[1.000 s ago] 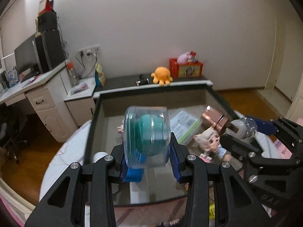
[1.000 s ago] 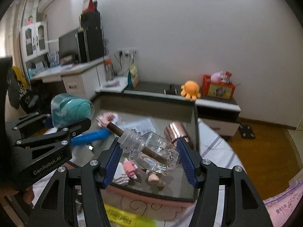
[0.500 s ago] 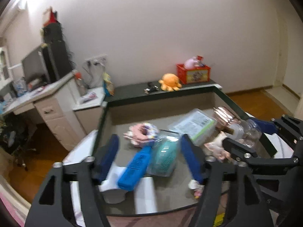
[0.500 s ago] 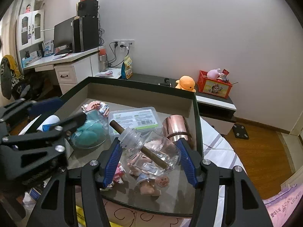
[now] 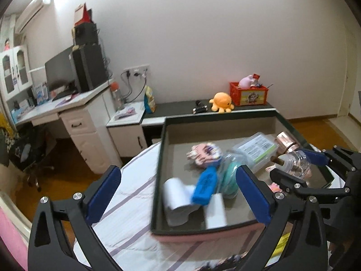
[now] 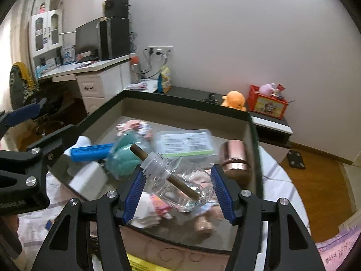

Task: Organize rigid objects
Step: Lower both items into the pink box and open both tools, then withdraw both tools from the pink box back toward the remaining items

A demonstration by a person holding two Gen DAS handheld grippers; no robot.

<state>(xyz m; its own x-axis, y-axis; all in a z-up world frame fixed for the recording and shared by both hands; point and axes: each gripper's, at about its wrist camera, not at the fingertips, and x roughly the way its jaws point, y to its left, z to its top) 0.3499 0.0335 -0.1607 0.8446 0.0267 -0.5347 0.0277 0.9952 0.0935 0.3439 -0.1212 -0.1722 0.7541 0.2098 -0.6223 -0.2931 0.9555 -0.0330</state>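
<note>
Gripping clear bottle (image 6: 180, 185) over box (image 6: 180, 103)

A round table (image 5: 133, 205) under a white striped cloth (image 5: 126, 221) carries a dark-rimmed box (image 5: 159, 180), straight ahead of both grippers. A yellow packet (image 6: 144, 265) lies on the cloth below the right gripper, at the box's near edge.

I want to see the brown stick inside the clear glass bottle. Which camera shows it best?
The right wrist view: the clear glass bottle fills the middle, its brown stick plain. The left wrist view shows it small, at the right edge.
</note>
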